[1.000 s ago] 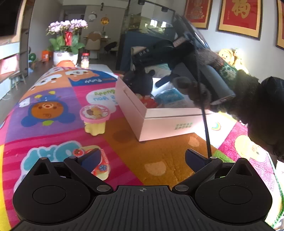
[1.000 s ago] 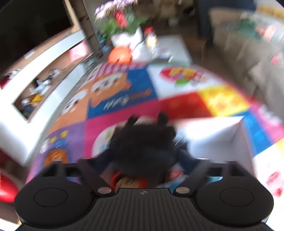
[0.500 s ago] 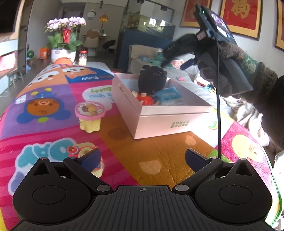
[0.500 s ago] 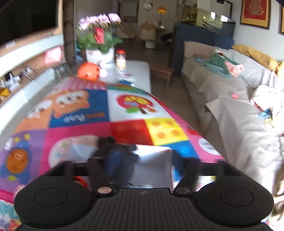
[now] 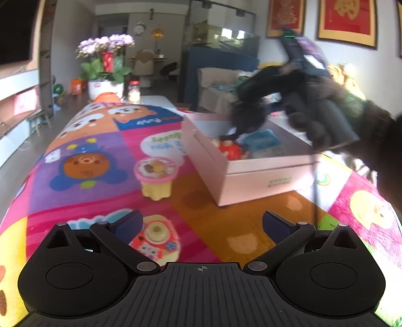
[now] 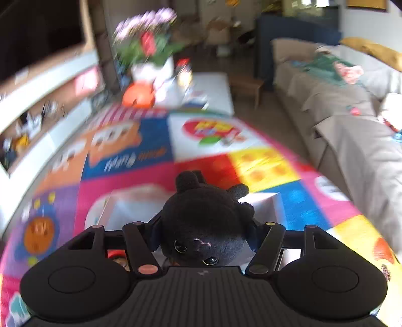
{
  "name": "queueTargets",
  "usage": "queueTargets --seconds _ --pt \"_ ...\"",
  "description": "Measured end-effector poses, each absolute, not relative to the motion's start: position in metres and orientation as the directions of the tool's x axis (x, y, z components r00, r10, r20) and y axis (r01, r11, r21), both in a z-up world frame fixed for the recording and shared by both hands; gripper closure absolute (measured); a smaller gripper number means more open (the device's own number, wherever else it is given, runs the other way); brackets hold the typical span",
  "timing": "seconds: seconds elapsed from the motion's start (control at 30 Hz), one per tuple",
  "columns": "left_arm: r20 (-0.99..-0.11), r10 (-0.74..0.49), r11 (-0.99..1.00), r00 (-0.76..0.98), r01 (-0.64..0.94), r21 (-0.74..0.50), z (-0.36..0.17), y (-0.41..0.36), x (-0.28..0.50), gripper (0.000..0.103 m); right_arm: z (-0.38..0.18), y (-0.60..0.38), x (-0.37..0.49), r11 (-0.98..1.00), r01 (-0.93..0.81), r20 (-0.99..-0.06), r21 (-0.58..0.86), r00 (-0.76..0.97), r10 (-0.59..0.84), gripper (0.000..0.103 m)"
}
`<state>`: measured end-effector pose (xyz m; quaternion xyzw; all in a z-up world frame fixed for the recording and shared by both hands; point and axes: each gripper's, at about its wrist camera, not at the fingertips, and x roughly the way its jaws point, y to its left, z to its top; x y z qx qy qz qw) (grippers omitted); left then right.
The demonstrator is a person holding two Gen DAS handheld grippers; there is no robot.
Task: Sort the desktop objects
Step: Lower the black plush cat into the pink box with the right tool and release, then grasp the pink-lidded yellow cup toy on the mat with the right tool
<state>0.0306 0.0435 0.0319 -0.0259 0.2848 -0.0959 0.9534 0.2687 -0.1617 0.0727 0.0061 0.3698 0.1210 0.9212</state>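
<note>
Plush black bear [image 6: 201, 226] sits clamped in my right gripper [image 6: 204, 232], jaws just closing, above the pink box [image 5: 251, 176]; my left gripper [image 5: 201, 223] hangs released.

1. Upside-down white lettering is showing on the blue panel of the play mat [image 5: 148, 120], upper middle of the left wrist view; too blurred to read.
2. Green upside-down letters are sitting in a white bubble [image 5: 163, 146] on the mat; unreadable.
3. A small green mark is showing on the pink box's [image 5: 279, 181] front wall, illegible.
4. Gold characters are hanging in red framed pictures [image 5: 348, 20], upper right; unreadable.
</note>
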Motion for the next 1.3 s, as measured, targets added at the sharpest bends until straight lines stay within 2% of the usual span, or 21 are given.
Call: queueTargets --seconds 0.07,0.1,0.17,0.23,0.27,0.3,0.33,0.4,0.5,0.57,0.7,0.77,0.83,0.9,1.07,1.1,1.17,1.2,1.3 --pt "-0.540 -0.199 0.980 0.818 0.161 -0.117 0.031 0.045 0.034 0.000 0.073 -0.173 0.267 0.976 -0.201 -0.669 0.082 0.715 0.204 0.029" --pt "-0.541 -0.203 0.979 0.816 0.164 -0.120 0.031 0.044 0.034 0.000 0.069 -0.176 0.269 0.979 -0.195 -0.684 0.063 0.706 0.184 0.015" --pt "-0.540 -0.213 0.977 0.814 0.177 -0.119 0.031 0.042 0.033 0.000 0.068 -0.184 0.266 0.983 -0.179 -0.678 0.029 0.720 0.151 0.012" --pt "-0.542 -0.220 0.975 0.811 0.188 -0.115 0.031 0.040 0.032 0.000 0.075 -0.190 0.261 0.987 -0.161 -0.629 0.011 0.766 0.132 0.013" --pt "-0.546 -0.219 0.976 0.809 0.188 -0.112 0.030 0.040 0.033 0.000 0.079 -0.193 0.257 0.989 -0.146 -0.601 0.017 0.789 0.127 0.015" --pt "-0.550 -0.216 0.976 0.807 0.186 -0.111 0.030 0.040 0.034 0.000 0.082 -0.196 0.256 0.991 -0.134 -0.581 0.024 0.804 0.123 0.028" --pt "-0.554 -0.214 0.977 0.805 0.184 -0.111 0.029 0.039 0.035 0.000 0.082 -0.197 0.258 0.991 -0.130 -0.575 0.027 0.809 0.122 0.052" --pt "-0.559 -0.212 0.977 0.802 0.180 -0.113 0.028 0.038 0.037 0.000 0.078 -0.195 0.265 0.992 -0.124 -0.591 0.024 0.799 0.114 0.071" --pt "-0.556 -0.218 0.976 0.802 0.188 -0.112 0.029 0.036 0.035 0.000 0.068 -0.191 0.270 0.993 -0.109 -0.603 0.042 0.790 0.112 0.072" --pt "-0.556 -0.217 0.976 0.803 0.190 -0.108 0.030 0.037 0.033 0.000 0.064 -0.191 0.270 0.989 -0.102 -0.632 0.104 0.761 0.145 0.073" --pt "-0.555 -0.195 0.981 0.808 0.164 -0.106 0.031 0.043 0.035 0.000 0.065 -0.188 0.252 0.995 -0.054 -0.647 0.088 0.756 0.098 0.073" --pt "-0.550 -0.186 0.983 0.815 0.148 -0.112 0.032 0.046 0.035 0.000 0.062 -0.193 0.246 0.993 -0.020 -0.695 0.118 0.712 0.097 0.073" --pt "-0.544 -0.180 0.983 0.820 0.139 -0.117 0.033 0.050 0.034 0.000 0.047 -0.201 0.244 0.981 -0.009 -0.776 0.195 0.611 0.159 0.073" --pt "-0.543 -0.174 0.984 0.822 0.131 -0.118 0.034 0.052 0.033 0.000 0.042 -0.202 0.229 0.985 -0.033 -0.732 0.172 0.665 0.150 0.075" --pt "-0.550 -0.149 0.989 0.822 0.116 -0.095 0.034 0.058 0.030 0.000 0.057 -0.195 0.191 0.988 -0.104 -0.637 0.111 0.756 0.151 0.072" --pt "-0.551 -0.143 0.990 0.822 0.112 -0.089 0.034 0.059 0.028 0.000 0.061 -0.193 0.182 0.987 -0.130 -0.617 0.097 0.770 0.162 0.069" --pt "-0.555 -0.122 0.993 0.823 0.098 -0.073 0.033 0.064 0.025 0.000 0.070 -0.184 0.162 0.977 -0.204 -0.566 0.056 0.800 0.200 0.047" --pt "-0.558 -0.107 0.994 0.823 0.088 -0.062 0.033 0.067 0.024 0.000 0.074 -0.179 0.150 0.966 -0.253 -0.537 0.041 0.810 0.235 0.029" --pt "-0.560 -0.029 1.000 0.828 0.024 -0.016 0.034 0.081 0.018 0.000 0.077 -0.156 0.111 0.903 -0.429 -0.501 -0.007 0.783 0.368 0.022"
